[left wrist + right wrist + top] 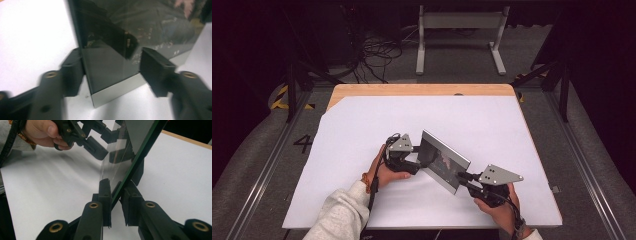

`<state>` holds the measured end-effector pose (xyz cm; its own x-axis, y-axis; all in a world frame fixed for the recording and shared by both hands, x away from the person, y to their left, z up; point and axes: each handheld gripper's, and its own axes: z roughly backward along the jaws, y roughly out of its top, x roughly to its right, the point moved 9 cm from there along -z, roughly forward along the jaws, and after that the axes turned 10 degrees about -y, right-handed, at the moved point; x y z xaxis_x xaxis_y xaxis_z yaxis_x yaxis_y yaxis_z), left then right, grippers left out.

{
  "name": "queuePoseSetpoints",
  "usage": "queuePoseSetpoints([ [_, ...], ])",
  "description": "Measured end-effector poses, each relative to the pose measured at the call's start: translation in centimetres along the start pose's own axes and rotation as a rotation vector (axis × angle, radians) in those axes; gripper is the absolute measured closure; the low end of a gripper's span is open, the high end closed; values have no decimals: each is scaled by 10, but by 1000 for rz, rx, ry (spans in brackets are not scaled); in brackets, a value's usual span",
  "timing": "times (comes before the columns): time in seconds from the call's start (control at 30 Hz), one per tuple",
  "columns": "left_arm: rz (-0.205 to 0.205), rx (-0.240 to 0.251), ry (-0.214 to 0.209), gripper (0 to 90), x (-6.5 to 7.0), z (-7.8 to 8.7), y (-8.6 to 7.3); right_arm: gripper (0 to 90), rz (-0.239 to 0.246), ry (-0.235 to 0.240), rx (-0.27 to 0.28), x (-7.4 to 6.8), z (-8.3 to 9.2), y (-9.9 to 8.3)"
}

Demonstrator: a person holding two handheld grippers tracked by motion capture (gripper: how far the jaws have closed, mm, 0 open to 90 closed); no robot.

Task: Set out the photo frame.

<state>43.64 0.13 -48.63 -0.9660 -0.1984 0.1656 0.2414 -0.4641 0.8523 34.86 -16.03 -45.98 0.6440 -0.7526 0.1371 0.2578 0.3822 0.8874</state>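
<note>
A dark glass panel (pixel 444 160) with a silver rim stands on edge, tilted, on the white sheet (pixel 362 130). My right gripper (pixel 462 176) holds its near end. In the right gripper view the jaws (pixel 118 202) press on both faces of the thin panel (pixel 125 157). My left gripper (pixel 418 162) is at the panel's far left end. In the left gripper view its jaws (pixel 113 72) straddle the panel's lower corner (pixel 107 75), one behind the edge and one standing off the glass face. The left gripper (pixel 100 142) also appears beyond the panel.
The white sheet covers most of a wooden table (pixel 412 90); its bare far edge shows. On the floor behind stand a metal frame (pixel 459 22) and loose cables (pixel 377 55). A sleeve (pixel 339 215) comes in at the bottom left.
</note>
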Motion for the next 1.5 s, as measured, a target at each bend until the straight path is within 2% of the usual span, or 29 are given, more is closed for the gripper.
queuePoseSetpoints([
  [0.27,-4,-23,10,512,0,7,-4,799,-28,21,-3,3,-3,0],
  [0.57,-24,-73,61,607,8,22,-14,780,-49,16,-8,7,-10,1],
  [0.73,-9,-90,96,607,14,25,-18,765,-67,12,-4,9,-15,2],
  [0.93,7,-99,114,607,20,27,-22,732,-24,-31,-13,8,-16,0],
  [1.0,4,-103,119,595,23,27,-22,703,-8,-43,-58,8,-18,-9],
  [1.1,-5,-106,117,578,25,27,-23,716,-9,-44,-75,8,-18,-16],
  [1.2,4,-87,88,507,26,23,-20,757,-9,-52,-68,6,-17,-15],
  [1.27,-10,-99,101,506,24,21,-20,765,-14,-58,-56,7,-15,-15],
  [1.4,-2,-104,99,523,21,17,-21,764,-63,-37,-18,9,-15,-13],
  [1.5,8,-100,105,497,20,16,-21,757,-71,-49,5,10,-14,-10],
])
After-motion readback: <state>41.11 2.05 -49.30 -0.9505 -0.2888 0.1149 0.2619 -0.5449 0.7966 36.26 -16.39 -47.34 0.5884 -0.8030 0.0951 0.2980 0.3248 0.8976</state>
